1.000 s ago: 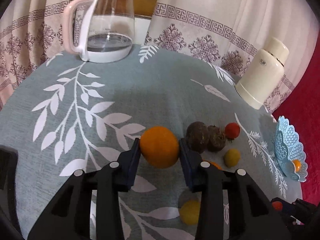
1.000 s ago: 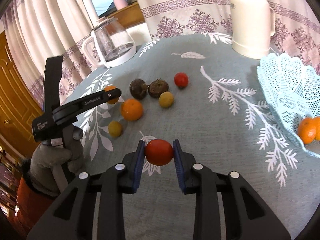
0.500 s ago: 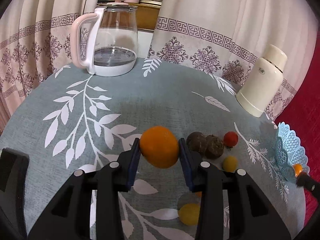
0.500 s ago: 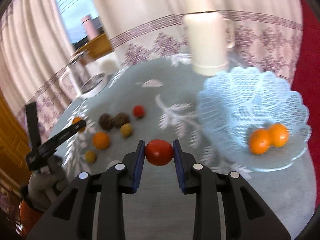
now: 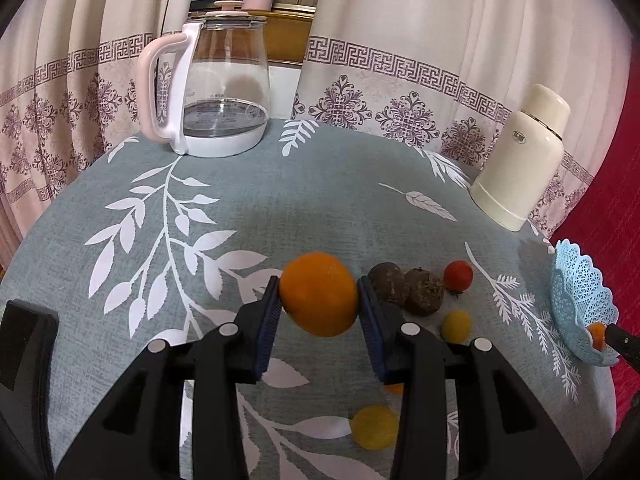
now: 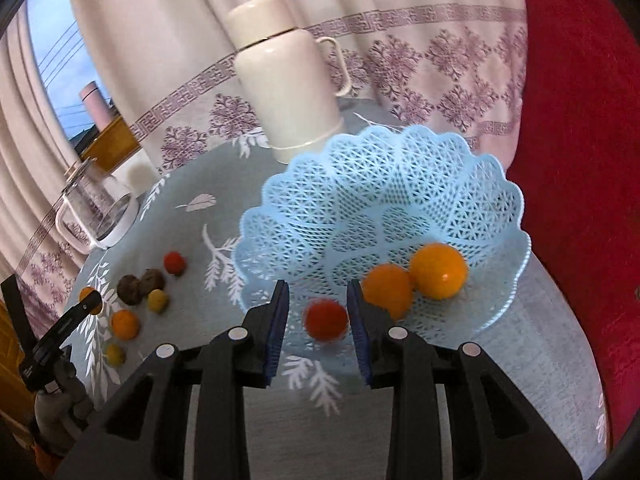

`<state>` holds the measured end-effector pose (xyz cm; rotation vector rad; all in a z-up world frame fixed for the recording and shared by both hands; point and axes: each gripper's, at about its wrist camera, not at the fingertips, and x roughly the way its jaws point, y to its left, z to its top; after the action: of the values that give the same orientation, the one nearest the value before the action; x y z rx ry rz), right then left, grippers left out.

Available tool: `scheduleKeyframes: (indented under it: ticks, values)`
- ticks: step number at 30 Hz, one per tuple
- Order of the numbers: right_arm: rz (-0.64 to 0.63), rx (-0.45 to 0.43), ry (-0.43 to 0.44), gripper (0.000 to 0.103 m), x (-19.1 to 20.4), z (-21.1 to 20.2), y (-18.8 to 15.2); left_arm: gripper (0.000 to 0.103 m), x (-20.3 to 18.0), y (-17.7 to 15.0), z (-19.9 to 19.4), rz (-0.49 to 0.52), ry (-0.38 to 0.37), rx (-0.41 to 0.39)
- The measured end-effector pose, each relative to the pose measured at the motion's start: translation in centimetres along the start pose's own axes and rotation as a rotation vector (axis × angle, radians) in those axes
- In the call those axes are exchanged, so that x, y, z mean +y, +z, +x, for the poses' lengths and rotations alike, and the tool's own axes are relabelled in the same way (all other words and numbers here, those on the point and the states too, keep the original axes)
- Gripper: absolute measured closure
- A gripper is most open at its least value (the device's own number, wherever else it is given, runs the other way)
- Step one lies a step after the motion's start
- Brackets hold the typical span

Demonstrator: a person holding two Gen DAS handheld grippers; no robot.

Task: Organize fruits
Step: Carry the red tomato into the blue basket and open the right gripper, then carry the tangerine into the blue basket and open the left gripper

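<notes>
My left gripper [image 5: 318, 312] is shut on a large orange [image 5: 318, 294], held just above the grey leaf-print tablecloth [image 5: 200, 220]. Beside it lie two dark brown fruits [image 5: 388, 282], a red tomato [image 5: 458, 276] and two small yellow fruits [image 5: 456, 325]. My right gripper [image 6: 318, 316] hangs over the near rim of the light blue lattice basket [image 6: 380, 184]. Its jaws are opening, and a blurred red tomato [image 6: 325, 319] sits loose between them with a gap on its left side. Two oranges [image 6: 438, 270] lie in the basket.
A glass kettle [image 5: 220, 92] with a pink handle stands at the table's far left and a cream flask [image 5: 520, 160] at the far right, behind the basket. Red fabric [image 6: 580, 160] borders the table's right edge. Patterned curtains hang behind.
My right gripper carried the red tomato rightwards from the loose fruits to over the basket, and its jaws have parted from the tomato. My left gripper has kept its grip on the orange, nearly still.
</notes>
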<state>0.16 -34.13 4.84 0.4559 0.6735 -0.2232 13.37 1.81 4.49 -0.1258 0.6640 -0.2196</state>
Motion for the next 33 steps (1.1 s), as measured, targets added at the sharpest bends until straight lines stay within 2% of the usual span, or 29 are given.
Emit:
scheduleKeyframes:
  ticks: [3,14,17,21,33]
  values:
    - [0.009,-0.005,0.006,0.063,-0.5,-0.3,-0.3,0.064,-0.4,0.1,-0.2,0.001,-0.011,-0.004]
    - [-0.006,-0.081,0.002,0.057,-1.7,-3.9,-1.8,0.064,-3.8,0.4,-2.4,0.044,-0.056,-0.033]
    - [-0.012,-0.103,-0.011,0.056,-2.0,-4.9,-2.7,0.064,-5.5,0.3,-2.9,0.062,-0.082,-0.028]
    - [-0.030,-0.129,-0.035,0.049,-2.3,-6.2,-3.9,0.063,-8.7,0.1,-3.4,0.104,-0.132,-0.023]
    - [0.000,-0.056,-0.009,0.049,-4.3,-5.2,-5.7,0.063,-18.7,-1.2,-3.4,0.228,-0.275,0.024]
